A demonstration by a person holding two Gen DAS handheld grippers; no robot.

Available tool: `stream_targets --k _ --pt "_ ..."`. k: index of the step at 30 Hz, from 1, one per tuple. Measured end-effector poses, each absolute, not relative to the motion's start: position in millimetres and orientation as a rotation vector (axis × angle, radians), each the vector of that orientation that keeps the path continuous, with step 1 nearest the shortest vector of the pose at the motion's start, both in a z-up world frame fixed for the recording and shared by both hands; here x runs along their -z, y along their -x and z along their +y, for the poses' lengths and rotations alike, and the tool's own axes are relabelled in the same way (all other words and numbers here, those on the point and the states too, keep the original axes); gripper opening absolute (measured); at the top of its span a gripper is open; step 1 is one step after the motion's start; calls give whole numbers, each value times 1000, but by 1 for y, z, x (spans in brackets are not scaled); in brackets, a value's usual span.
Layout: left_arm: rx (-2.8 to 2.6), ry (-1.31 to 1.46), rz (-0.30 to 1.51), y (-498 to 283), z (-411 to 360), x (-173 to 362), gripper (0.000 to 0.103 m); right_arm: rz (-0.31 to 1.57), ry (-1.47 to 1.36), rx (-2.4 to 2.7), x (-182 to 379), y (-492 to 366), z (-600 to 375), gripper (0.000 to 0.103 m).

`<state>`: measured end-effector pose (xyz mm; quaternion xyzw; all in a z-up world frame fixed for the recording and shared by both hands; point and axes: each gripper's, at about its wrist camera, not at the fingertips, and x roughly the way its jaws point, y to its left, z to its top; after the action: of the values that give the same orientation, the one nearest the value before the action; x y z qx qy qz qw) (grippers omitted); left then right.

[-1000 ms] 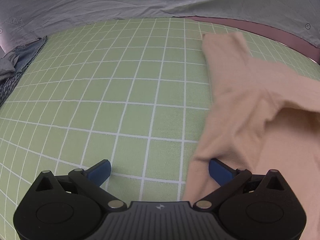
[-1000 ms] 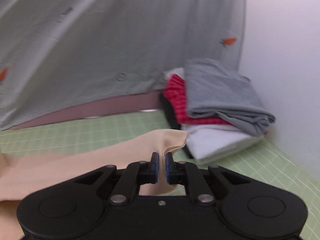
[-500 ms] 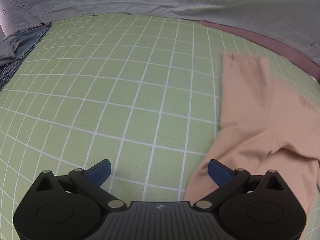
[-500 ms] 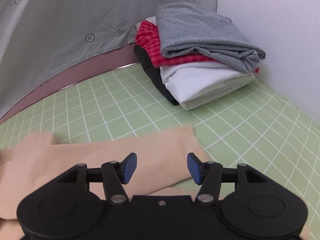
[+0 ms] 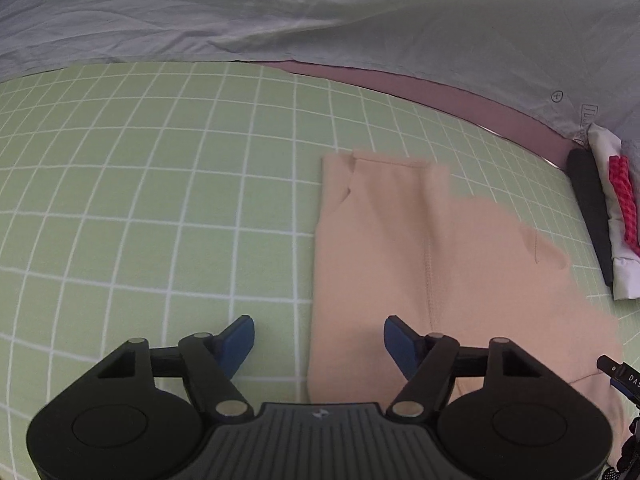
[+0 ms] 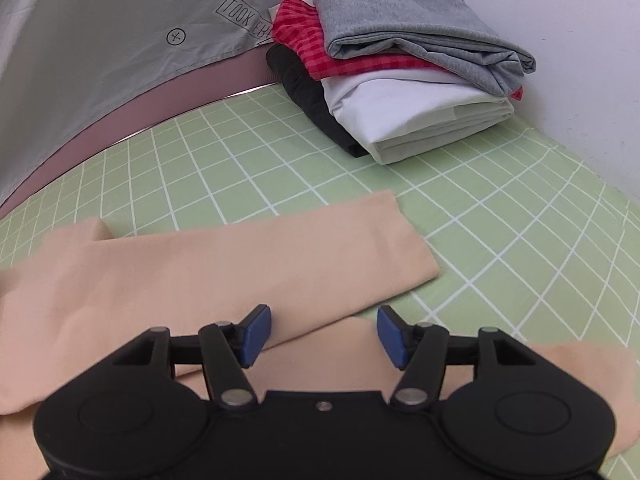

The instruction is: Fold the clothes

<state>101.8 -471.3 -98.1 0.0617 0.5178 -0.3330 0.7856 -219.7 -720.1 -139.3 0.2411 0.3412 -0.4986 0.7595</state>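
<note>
A peach long-sleeved garment [image 5: 420,248] lies flat on the green checked sheet [image 5: 160,200], its left edge folded in straight. In the right wrist view its sleeve [image 6: 224,256] lies folded across the body, cuff end toward the right. My left gripper [image 5: 319,340] is open and empty, straddling the garment's left edge near the bottom. My right gripper [image 6: 323,334] is open and empty, just above the garment below the sleeve.
A stack of folded clothes [image 6: 400,60], grey on red check on white and black, stands at the back right by the white wall [image 6: 560,40]; it also shows in the left wrist view [image 5: 608,208]. A grey sheet [image 5: 280,12] hangs behind the bed.
My right gripper let go of the sleeve, opened and drew back; the sleeve now lies flat across the body. My left gripper shifted right along the flattened garment's edge.
</note>
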Motion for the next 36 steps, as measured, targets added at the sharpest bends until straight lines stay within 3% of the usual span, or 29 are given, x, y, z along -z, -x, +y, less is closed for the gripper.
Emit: stream_targets --k 3,5,10,13,18,23,26,33,36 --pt "739 -170 1086 -105 -485 100 47 741 -521 1089 140 220 -721 61" --pt "751 -183 1069 -107 -489 101 10 738 -516 1093 141 220 -721 61" --pt "705 -171 980 -115 -487 102 5 742 -491 1094 143 219 -720 62" --pt "649 -62 1018 -128 -481 108 6 744 -474 1097 144 220 -721 66" --pt "618 -59 1005 -119 -468 95 28 752 -478 1104 143 221 -723 70" --pt "536 -33 961 -90 -409 66 71 767 -381 1114 126 212 -696 66" --pt "477 -52 972 -61 -368 62 80 716 -410 1057 111 209 -660 66" --pt "447 -102 1072 3 -299 70 85 759 -426 791 99 185 -546 66" --pt "458 -159 1040 13 -269 61 86 784 -432 681 97 173 -501 55"
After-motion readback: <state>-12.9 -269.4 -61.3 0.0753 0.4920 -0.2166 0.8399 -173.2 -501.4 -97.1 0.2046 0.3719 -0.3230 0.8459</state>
